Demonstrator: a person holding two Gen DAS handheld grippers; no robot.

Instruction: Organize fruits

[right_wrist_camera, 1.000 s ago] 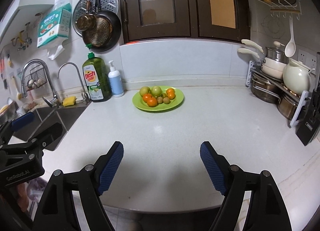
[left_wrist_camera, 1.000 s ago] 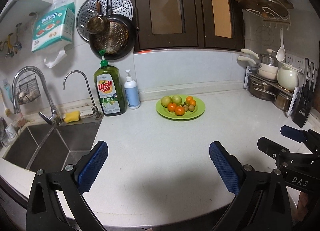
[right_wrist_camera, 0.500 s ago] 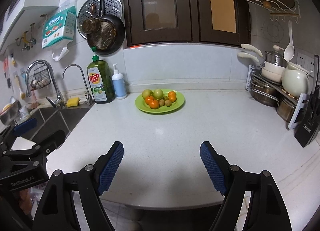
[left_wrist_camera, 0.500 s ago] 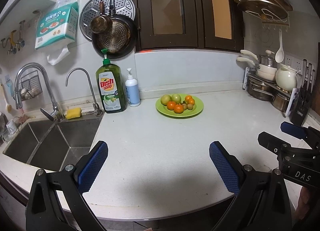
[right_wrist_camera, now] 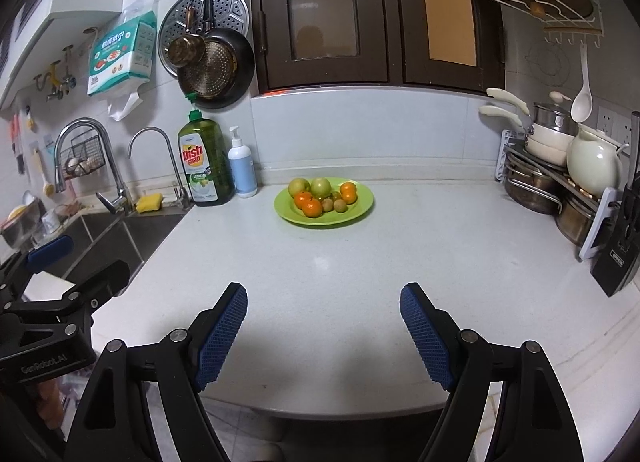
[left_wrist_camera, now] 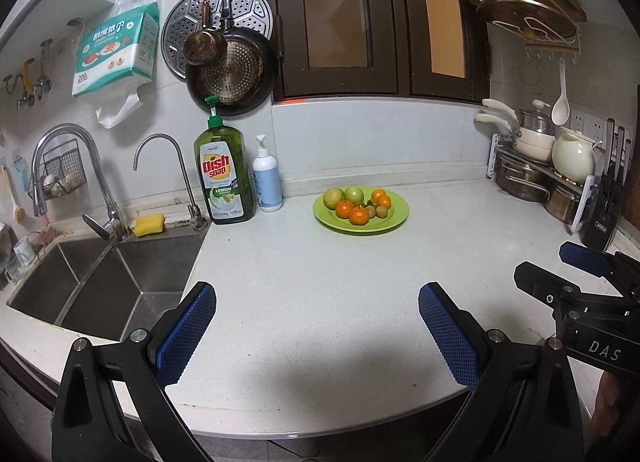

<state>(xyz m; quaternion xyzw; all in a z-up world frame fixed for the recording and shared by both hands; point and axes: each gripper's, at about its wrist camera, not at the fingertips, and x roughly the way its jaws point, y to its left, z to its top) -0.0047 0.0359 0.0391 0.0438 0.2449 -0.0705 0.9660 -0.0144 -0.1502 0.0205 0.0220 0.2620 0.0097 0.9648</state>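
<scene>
A green plate (left_wrist_camera: pixel 394 218) (right_wrist_camera: pixel 360 208) sits at the back of the white counter and holds two green apples (left_wrist_camera: pixel 334 197) (right_wrist_camera: pixel 321 186), several oranges (left_wrist_camera: pixel 359 215) (right_wrist_camera: pixel 312 208) and small brownish fruits (left_wrist_camera: pixel 382 211) (right_wrist_camera: pixel 340 205). My left gripper (left_wrist_camera: pixel 318 320) is open and empty over the counter's front edge, far from the plate. My right gripper (right_wrist_camera: pixel 323 320) is also open and empty at the front edge. Each gripper shows at the side of the other's view.
A steel sink (left_wrist_camera: pixel 92 282) with two taps lies left. A dish soap bottle (left_wrist_camera: pixel 224 178) and a white pump bottle (left_wrist_camera: pixel 267 178) stand left of the plate. A pot rack (left_wrist_camera: pixel 540 178) and a knife block (left_wrist_camera: pixel 606 206) stand right.
Both grippers have pulled back and risen slightly, so the plate looks a little farther. Both stay open and empty.
</scene>
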